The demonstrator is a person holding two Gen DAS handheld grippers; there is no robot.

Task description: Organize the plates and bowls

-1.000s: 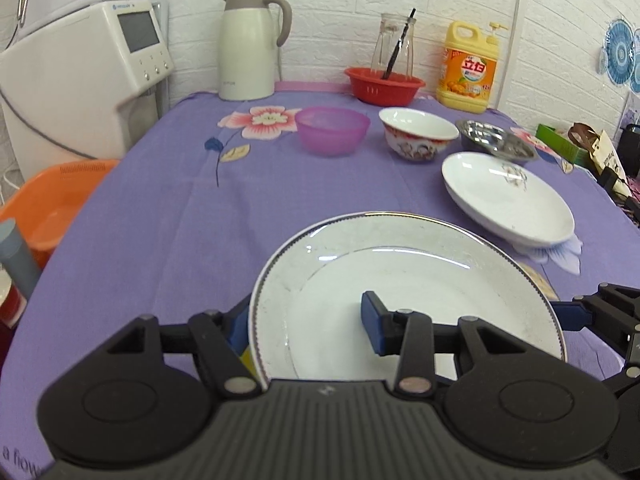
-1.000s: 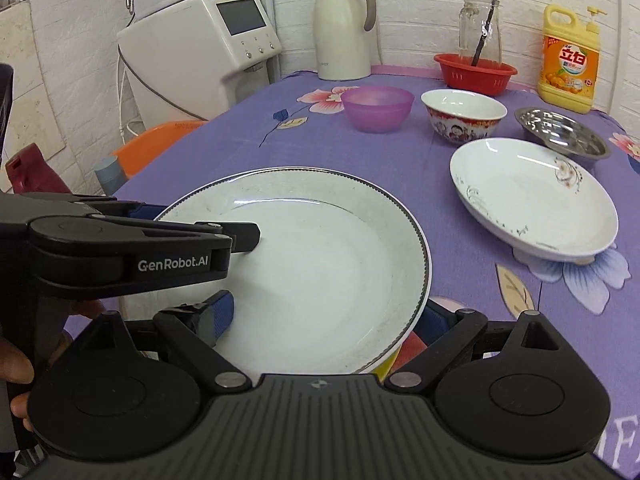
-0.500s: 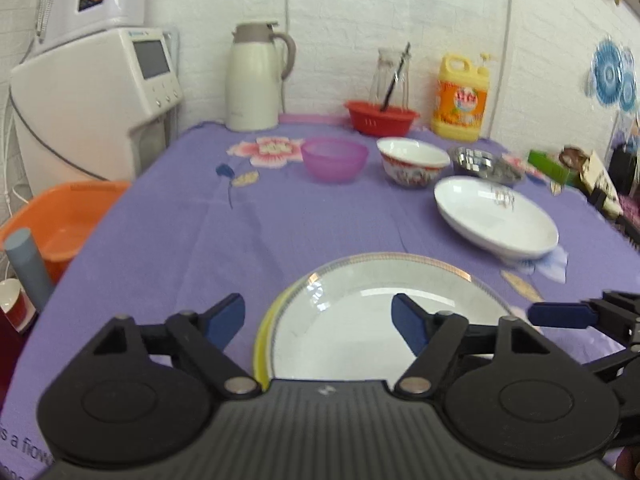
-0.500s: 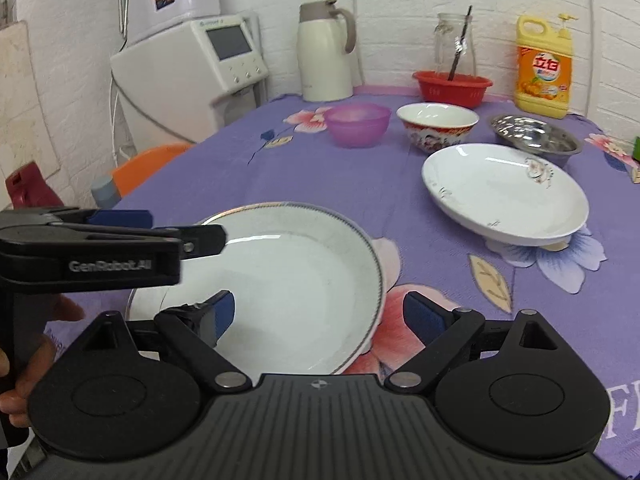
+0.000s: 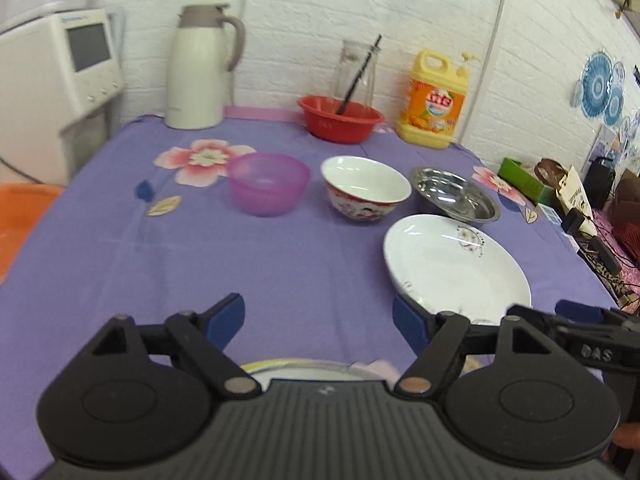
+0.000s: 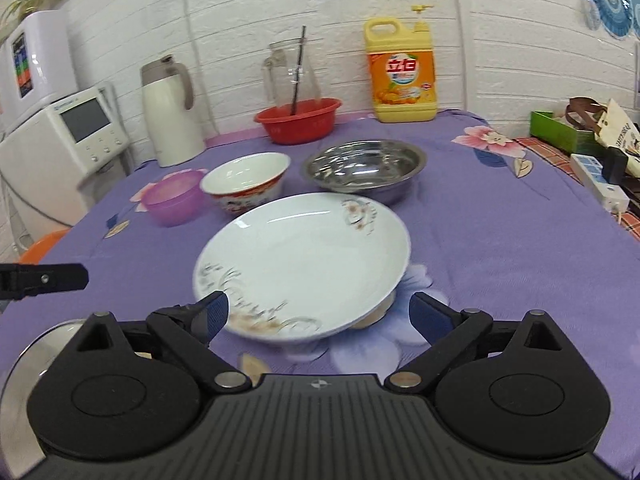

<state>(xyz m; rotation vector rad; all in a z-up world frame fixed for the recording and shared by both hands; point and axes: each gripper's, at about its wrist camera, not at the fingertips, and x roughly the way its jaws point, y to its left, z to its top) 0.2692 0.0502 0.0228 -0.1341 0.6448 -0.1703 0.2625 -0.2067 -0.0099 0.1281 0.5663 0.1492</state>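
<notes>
A white flowered plate (image 6: 304, 260) (image 5: 456, 268) sits on the purple tablecloth (image 5: 200, 264). My right gripper (image 6: 320, 316) is open, its fingers on either side of the plate's near rim, not touching. My left gripper (image 5: 320, 316) is open and empty above bare cloth. The gold-rimmed plate (image 5: 304, 370) lies just under the left gripper's body; its edge also shows in the right wrist view (image 6: 24, 364). Behind stand a purple bowl (image 5: 268, 182), a red-patterned white bowl (image 5: 366, 188) and a steel bowl (image 5: 456, 194).
At the back stand a cream thermos jug (image 5: 198, 68), a red basin (image 5: 340, 118) with a glass jar, and a yellow detergent bottle (image 5: 436, 100). A white appliance (image 5: 60, 68) is at the left. Boxes and cables (image 5: 580, 208) crowd the right edge.
Both grippers let go of the gold-rimmed plate, now on the table, and opened. The left rose and moved forward. The right swung right to the flowered plate.
</notes>
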